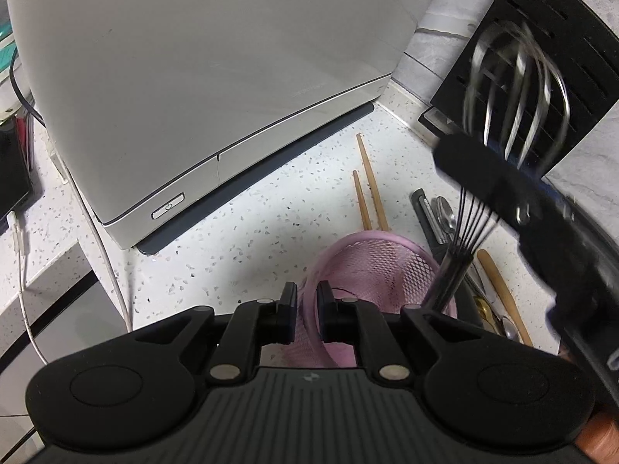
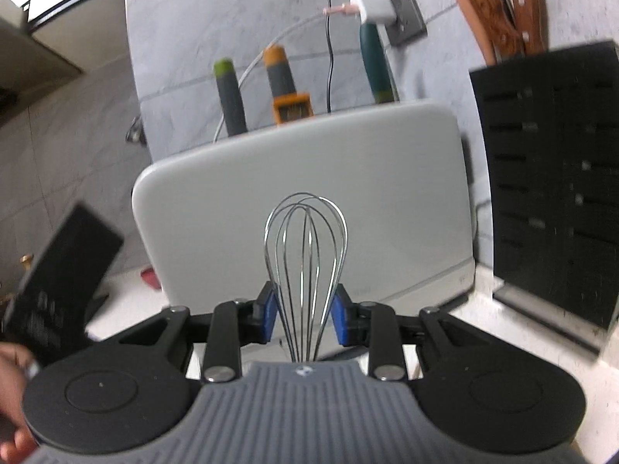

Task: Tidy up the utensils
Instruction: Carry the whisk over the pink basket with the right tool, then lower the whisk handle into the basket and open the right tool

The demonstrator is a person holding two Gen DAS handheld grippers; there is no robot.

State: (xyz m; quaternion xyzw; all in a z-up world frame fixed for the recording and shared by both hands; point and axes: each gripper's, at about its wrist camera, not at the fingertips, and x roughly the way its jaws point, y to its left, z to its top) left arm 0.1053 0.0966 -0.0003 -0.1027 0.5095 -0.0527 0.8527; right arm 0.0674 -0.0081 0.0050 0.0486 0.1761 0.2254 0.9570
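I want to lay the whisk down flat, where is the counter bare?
Bare counter lies between the grey appliance, chopsticks and pink mesh basket. Right of the basket, under the knife block, it is crowded with cutlery.

I worked at a white speckled counter (image 1: 247, 239) that ran back to a wall (image 2: 232, 19) of grey marbled tile. A big pale grey appliance (image 1: 201, 77) stood on the counter against that wall. Beside it, in the corner, stood a black slotted block (image 2: 549, 178). A grey socket (image 2: 406, 13) on the wall held a white plug (image 2: 373, 7), and a thin black cord (image 2: 330, 50) hung down the tiles. Light fell soft and even.
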